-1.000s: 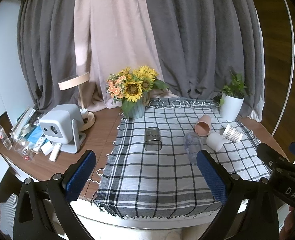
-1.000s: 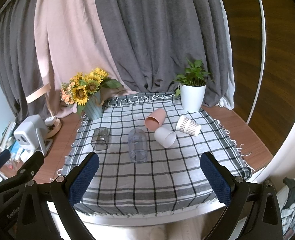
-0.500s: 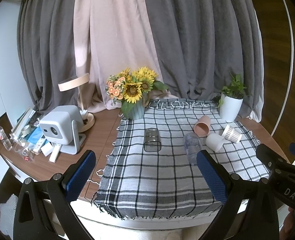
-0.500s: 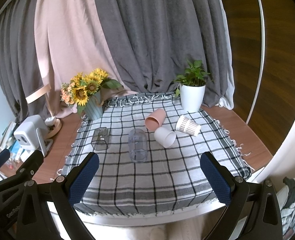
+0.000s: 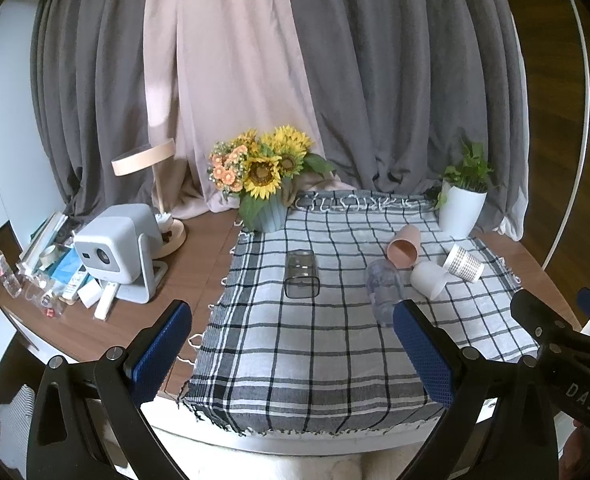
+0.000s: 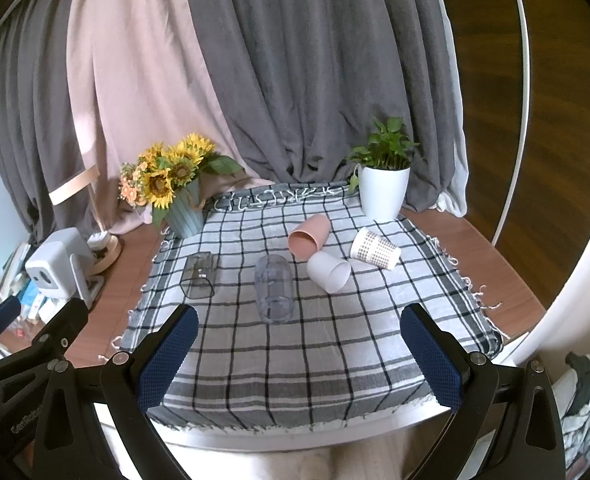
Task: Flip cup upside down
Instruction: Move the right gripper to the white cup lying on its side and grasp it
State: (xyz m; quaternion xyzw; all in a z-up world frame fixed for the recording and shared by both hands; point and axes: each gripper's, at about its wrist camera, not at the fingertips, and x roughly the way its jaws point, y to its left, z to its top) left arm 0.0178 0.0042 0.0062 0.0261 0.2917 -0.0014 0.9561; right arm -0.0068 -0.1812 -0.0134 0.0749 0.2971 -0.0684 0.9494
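Several cups lie on their sides on the checked cloth [image 6: 295,360]: a dark square glass [image 6: 199,274] [image 5: 301,274], a clear round tumbler [image 6: 273,288] [image 5: 383,288], a pink cup [image 6: 309,236] [image 5: 404,246], a white cup [image 6: 329,272] [image 5: 427,280] and a patterned paper cup [image 6: 375,249] [image 5: 464,263]. My left gripper [image 5: 291,356] is open and empty, held above the table's near edge. My right gripper [image 6: 299,356] is open and empty, also back from the cups. Each gripper shows at the edge of the other's view.
A sunflower vase [image 6: 183,216] stands at the cloth's back left and a potted plant [image 6: 385,192] at the back right. A white projector [image 5: 115,248], a lamp [image 5: 155,200] and small clutter sit on the wooden table to the left. Curtains hang behind.
Both views shifted only very slightly; the cups have not moved and both grippers stay open.
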